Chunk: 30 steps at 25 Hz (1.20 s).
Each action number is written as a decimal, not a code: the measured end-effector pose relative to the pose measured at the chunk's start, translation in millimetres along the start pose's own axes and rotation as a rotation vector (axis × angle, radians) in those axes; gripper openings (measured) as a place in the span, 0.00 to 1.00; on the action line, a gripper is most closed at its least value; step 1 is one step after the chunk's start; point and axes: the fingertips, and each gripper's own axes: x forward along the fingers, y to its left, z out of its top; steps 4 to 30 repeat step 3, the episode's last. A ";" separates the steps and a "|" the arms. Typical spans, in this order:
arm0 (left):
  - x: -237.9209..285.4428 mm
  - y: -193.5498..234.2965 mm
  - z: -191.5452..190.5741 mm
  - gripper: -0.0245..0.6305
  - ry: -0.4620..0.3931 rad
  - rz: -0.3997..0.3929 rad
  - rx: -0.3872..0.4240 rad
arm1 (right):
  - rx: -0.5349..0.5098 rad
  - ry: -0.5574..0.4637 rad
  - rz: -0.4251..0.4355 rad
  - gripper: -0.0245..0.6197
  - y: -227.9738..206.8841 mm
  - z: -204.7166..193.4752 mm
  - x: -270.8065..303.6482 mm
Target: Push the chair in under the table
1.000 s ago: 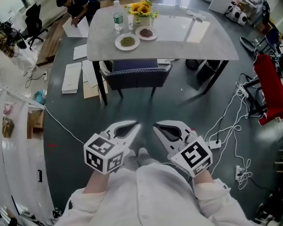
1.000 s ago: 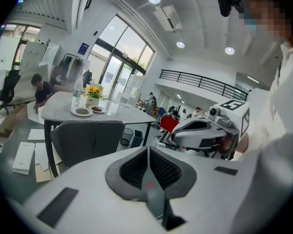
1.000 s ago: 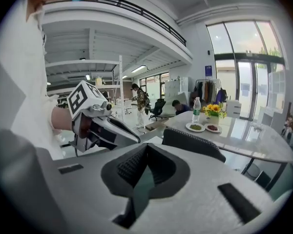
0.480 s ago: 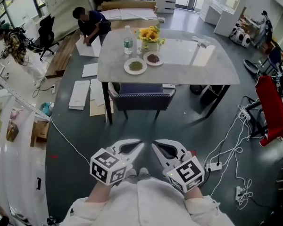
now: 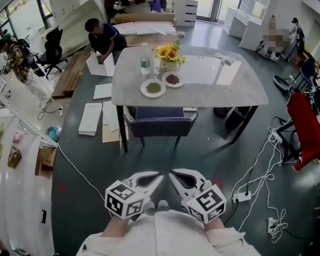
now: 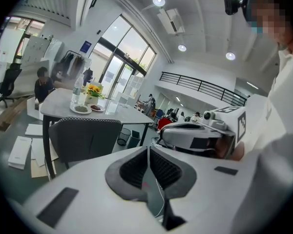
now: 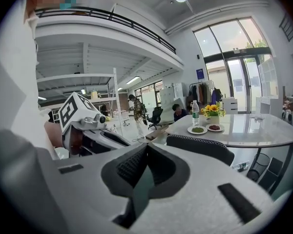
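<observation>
**Chair at the table's near edge**

Pale table [image 5: 240,89]. I see the dark padded chair [image 5: 159,124], with pale-piped backrest and black legs, tucked under the near edge, toward the left corner. Left gripper [image 5: 159,177] and right gripper [image 5: 172,174]: jaws pressed together, empty, well apart from it.

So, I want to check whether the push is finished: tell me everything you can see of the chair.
The chair is dark blue-grey, seemingly fabric, with a low curved back edged in pale stitched trim and thin dark legs. It stands upright on the grey floor, seat largely under the pale table, back just outside its near edge. Nothing visibly touches it besides the floor; contact with the table cannot be made out.
</observation>
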 end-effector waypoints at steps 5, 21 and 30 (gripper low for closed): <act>-3.2 3.9 4.1 0.08 -0.006 -0.002 0.007 | 0.002 0.028 0.001 0.04 -0.9 -2.1 2.8; -3.2 3.9 4.1 0.08 -0.006 -0.002 0.007 | 0.002 0.028 0.001 0.04 -0.9 -2.1 2.8; -3.2 3.9 4.1 0.08 -0.006 -0.002 0.007 | 0.002 0.028 0.001 0.04 -0.9 -2.1 2.8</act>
